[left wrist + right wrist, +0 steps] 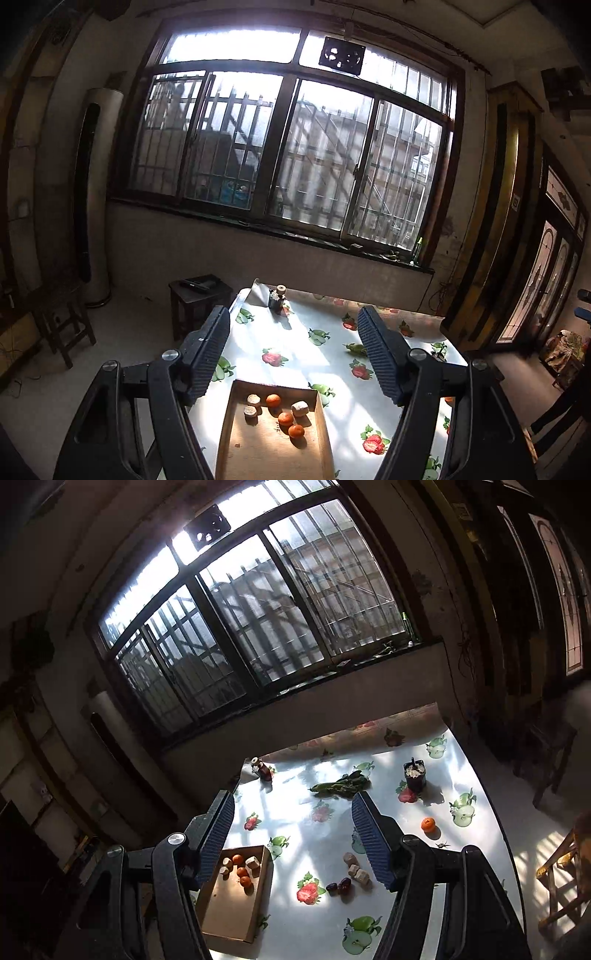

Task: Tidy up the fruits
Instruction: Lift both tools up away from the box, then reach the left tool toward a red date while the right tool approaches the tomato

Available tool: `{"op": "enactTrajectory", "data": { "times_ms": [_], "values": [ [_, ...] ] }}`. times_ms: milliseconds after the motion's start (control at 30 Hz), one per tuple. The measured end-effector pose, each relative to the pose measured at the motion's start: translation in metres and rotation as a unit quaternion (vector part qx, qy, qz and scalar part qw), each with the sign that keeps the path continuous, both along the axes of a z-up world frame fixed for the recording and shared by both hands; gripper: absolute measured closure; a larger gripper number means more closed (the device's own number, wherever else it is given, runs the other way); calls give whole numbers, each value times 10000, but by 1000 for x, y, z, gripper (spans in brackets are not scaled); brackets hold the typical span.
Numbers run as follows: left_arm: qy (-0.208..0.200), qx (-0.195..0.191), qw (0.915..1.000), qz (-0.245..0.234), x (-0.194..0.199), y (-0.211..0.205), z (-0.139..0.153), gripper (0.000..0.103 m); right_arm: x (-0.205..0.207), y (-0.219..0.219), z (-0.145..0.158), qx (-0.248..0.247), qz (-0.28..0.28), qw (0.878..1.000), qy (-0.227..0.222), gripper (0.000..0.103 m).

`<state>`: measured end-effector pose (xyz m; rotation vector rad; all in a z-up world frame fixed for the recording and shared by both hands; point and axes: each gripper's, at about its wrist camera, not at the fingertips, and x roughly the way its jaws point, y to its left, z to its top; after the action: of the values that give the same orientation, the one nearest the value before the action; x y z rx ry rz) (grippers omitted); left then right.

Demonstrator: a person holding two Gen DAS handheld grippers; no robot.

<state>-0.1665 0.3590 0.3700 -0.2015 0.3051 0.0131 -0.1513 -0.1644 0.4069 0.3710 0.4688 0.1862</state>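
**Both claws wide open above the fruit table, nothing held**

Nearest the left wrist camera, the left gripper [293,352] hangs above the table with its ribbed fingers [212,350] spread wide and nothing between them. Just below and between those fingers sits a shallow cardboard box [229,435] on the fruit-print tablecloth [295,343]. Inside the box lie three small oranges [285,418] in a loose diagonal line, with three pale tan chunks [300,408] around them; what the chunks are cannot be told. The near half of the box floor is bare.

From the right wrist view, the right gripper [293,832] is likewise held above the table, tilted relative to the window, its jaws fully apart and empty. The same box lies under its left finger. Between the fingers, close to the right one, three more tan chunks [356,869] rest on the cloth, with two dark reddish fruits [339,886] just beside them. Beyond the right finger, a lone orange [427,824] sits well apart from the box.

Farther back lie green peppers [341,784], a dark cup [414,775] with something pale inside, and a small bottle [261,768] near the table's far edge. A barred window [288,155] fills the wall behind.
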Motion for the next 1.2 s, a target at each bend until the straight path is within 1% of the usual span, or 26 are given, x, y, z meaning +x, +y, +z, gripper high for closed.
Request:
{"op": "enactTrajectory", "data": {
  "times_ms": [33,67,100,167,267,333,367,433,467,500,567,600,700,767,833,900,933,967,1000,1033,1067,1100,1133,1200],
  "values": [
    [7,113,9999,85,5,1,3,28,-1,-1,13,-222,-268,9994,-44,26],
    [4,143,9998,166,10,4,4,27,0,-2,23,-507,-520,9973,-77,23],
    [29,126,9997,183,15,5,3,26,1,0,28,-791,-697,9944,-55,22],
    [130,39,9999,20,27,6,-1,26,5,4,31,-1225,-872,9886,66,22],
    [301,-94,9994,-170,46,0,-3,26,15,6,36,-1557,-1068,9818,189,22],
    [451,-181,9980,-398,61,-10,3,26,27,6,49,-1773,-1226,9762,215,22],
    [489,-127,9973,-528,65,-18,7,26,34,9,54,-1900,-1284,9731,199,22],
    [461,227,9963,-685,72,-42,11,26,50,19,61,-2203,-1299,9666,186,22],
    [414,401,9955,-757,74,-54,9,25,56,23,60,-2288,-1249,9653,153,22],
    [360,533,9942,-867,77,-66,4,21,61,27,56,-2291,-1184,9661,117,21],
    [334,569,9918,-1095,86,-88,-15,16,73,27,33,-2156,-962,9717,122,15],
    [406,540,9905,-1196,94,-99,-29,16,80,27,16,-2104,-852,9737,191,15],
    [865,305,9835,-1562,121,-135,-81,16,107,25,-52,-2047,-494,9749,727,15],
    [1193,129,9758,-1828,133,-160,-120,16,122,20,-104,-2035,-313,9723,1106,15],
    [1484,123,9681,-2017,142,-189,-159,16,134,12,-150,-1990,-181,9702,1372,19],
    [1817,17,9571,-2258,148,-216,-198,16,142,4,-196,-1862,-14,9699,1570,35],
    [2025,-95,9488,-2422,152,-228,-218,17,146,-1,-219,-1770,35,9701,1659,38],
    [2226,-172,9407,-2556,157,-239,-236,23,152,-5,-241,-1662,70,9703,1757,45],
    [2431,-196,9338,-2618,162,-249,-252,35,157,-10,-259,-1521,100,9708,1855,52],
    [2621,-193,9282,-2633,165,-257,-267,42,163,-13,-279,-1296,155,9718,1964,53],
    [2765,-197,9239,-2636,169,-264,-279,55,169,-14,-296,-1041,238,9727,2059,53],
    [2880,-208,9205,-2630,171,-271,-291,59,174,-13,-310,-859,325,9728,2128,53],
    [2962,-196,9185,-2613,171,-277,-300,59,178,-10,-322,-773,394,9721,2178,53],
    [3068,-58,9138,-2660,168,-289,-316,59,184,2,-338,-826,465,9711,2191,53]
  ]
}}
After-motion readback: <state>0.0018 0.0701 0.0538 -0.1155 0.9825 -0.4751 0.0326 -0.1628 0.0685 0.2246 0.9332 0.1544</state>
